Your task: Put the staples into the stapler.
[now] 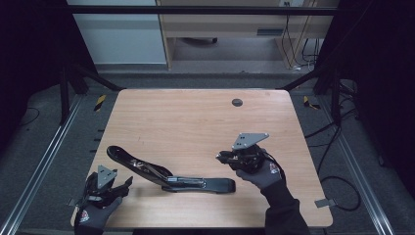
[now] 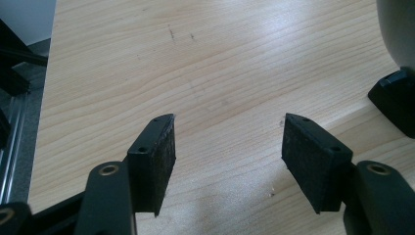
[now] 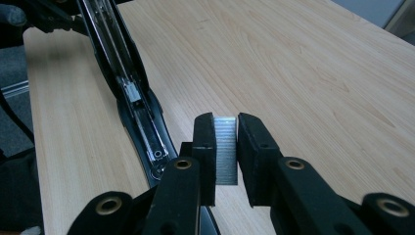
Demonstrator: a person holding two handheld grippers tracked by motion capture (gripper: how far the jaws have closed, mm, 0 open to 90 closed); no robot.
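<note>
Right gripper (image 3: 226, 147): fingers (image 3: 204, 152) clamped on a silver staple strip (image 3: 225, 149), held above the worktop (image 3: 303, 73), just beside the opened black stapler (image 3: 139, 117), which lies open near the front edge. Left gripper (image 2: 227, 147): fingers apart, nothing between them, low at the worktop's front-left corner.

A lab recording station, not a home or shop.

You're working at a bare wooden tabletop (image 1: 195, 122) with a round cable hole (image 1: 237, 102), boxed in by a black metal frame (image 1: 205, 10) with dark curtain-like sides. Aluminium rails (image 1: 44, 156) run along the grey carpeted floor (image 1: 54, 112), marked here and there with yellow-black hazard tape (image 1: 100, 102). Loose cables (image 1: 337, 147) trail over the floor at your right, and more hang by the plain wooden furniture (image 1: 225, 29) against the far wall. All of it points to a test or data-collection room.
</note>
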